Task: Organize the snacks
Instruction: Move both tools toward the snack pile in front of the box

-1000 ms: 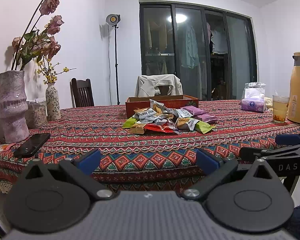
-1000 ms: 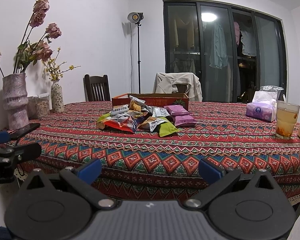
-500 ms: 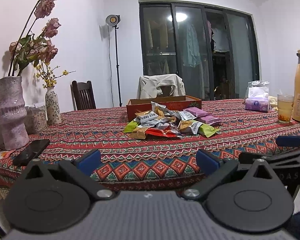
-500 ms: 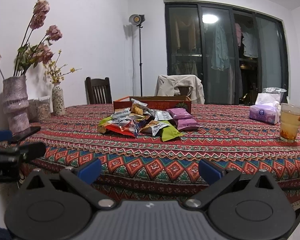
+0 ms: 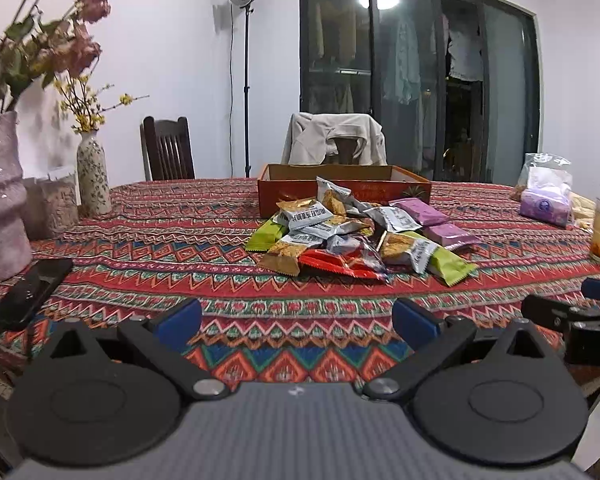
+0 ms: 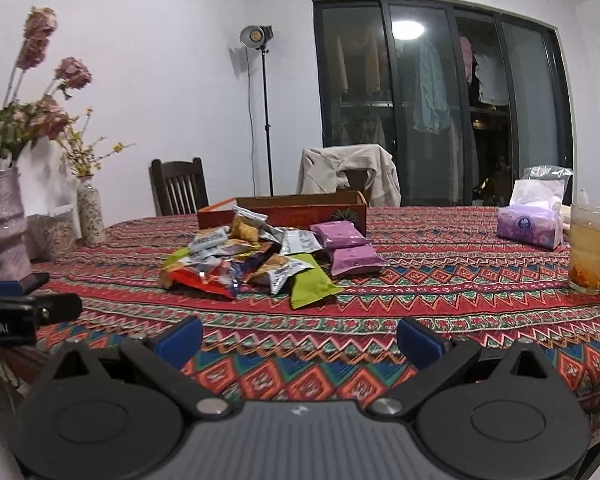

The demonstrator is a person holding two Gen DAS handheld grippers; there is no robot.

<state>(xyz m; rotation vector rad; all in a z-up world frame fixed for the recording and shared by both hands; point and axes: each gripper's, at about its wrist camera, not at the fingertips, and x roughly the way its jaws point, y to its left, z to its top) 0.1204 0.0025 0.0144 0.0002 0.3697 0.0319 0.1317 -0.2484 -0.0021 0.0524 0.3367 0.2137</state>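
A pile of snack packets [image 5: 352, 236] lies mid-table in front of a low orange cardboard box [image 5: 340, 190]; it also shows in the right wrist view [image 6: 256, 260], with the box [image 6: 296, 212] behind it. Two purple packets [image 6: 348, 248] and green packets [image 6: 312, 288] lie at the pile's right. My left gripper [image 5: 296, 320] is open and empty over the table's near edge. My right gripper [image 6: 300, 340] is open and empty, also at the near edge, to the right of the left one.
A patterned tablecloth [image 5: 180, 248] covers the table. At the left stand a large vase [image 5: 0, 200], a small vase [image 5: 94, 178] and a black phone [image 5: 30, 292]. At the right are a tissue pack [image 6: 530, 224] and a glass of drink [image 6: 590, 252]. Chairs stand behind.
Both grippers have moved up and forward toward the table, so the snack pile looks nearer. Both stay open and empty.
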